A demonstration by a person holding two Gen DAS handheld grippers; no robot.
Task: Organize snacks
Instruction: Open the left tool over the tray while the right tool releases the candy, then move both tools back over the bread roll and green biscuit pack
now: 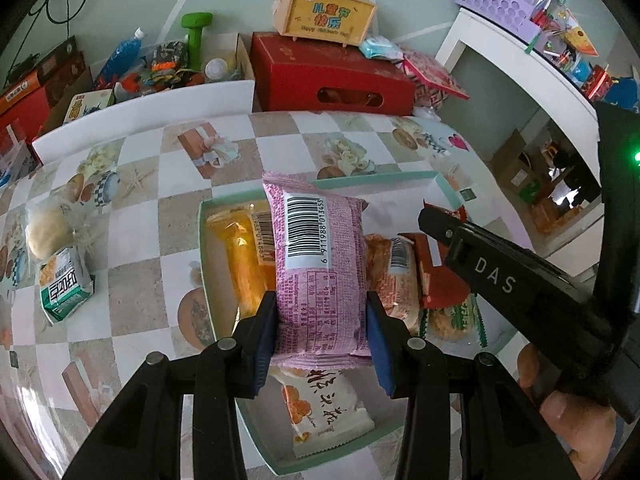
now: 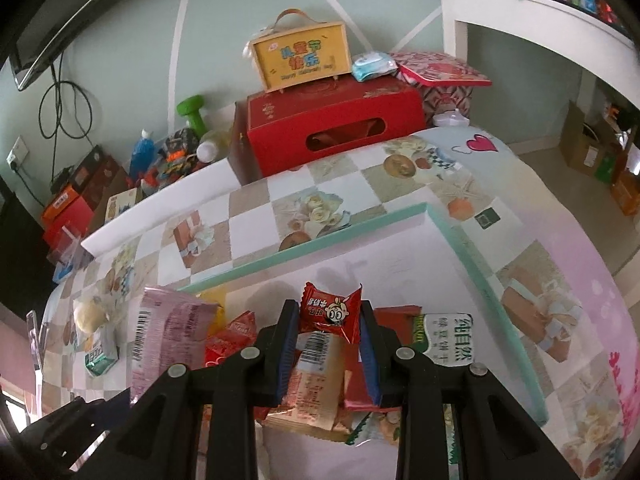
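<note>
My left gripper (image 1: 320, 312) is shut on a pink snack pack (image 1: 318, 264), barcode side up, held over the mint-rimmed white box (image 1: 400, 178). The pink pack also shows in the right wrist view (image 2: 168, 336). In the box lie an orange pack (image 1: 244, 264), a white pack with orange print (image 1: 324, 408), a peach pack (image 1: 394, 276) and red packs (image 1: 440, 276). My right gripper (image 2: 328, 320) is shut on a small red candy (image 2: 332, 312) above the pile in the box (image 2: 476, 276). The right gripper also shows in the left wrist view (image 1: 440, 220).
On the checked tablecloth left of the box lie a green-and-white pack (image 1: 64, 284) and a pale bun (image 1: 44, 232). Behind the table stand a red box (image 1: 328, 76), a yellow handled case (image 1: 324, 12) and assorted clutter. A white shelf (image 1: 520, 68) stands at right.
</note>
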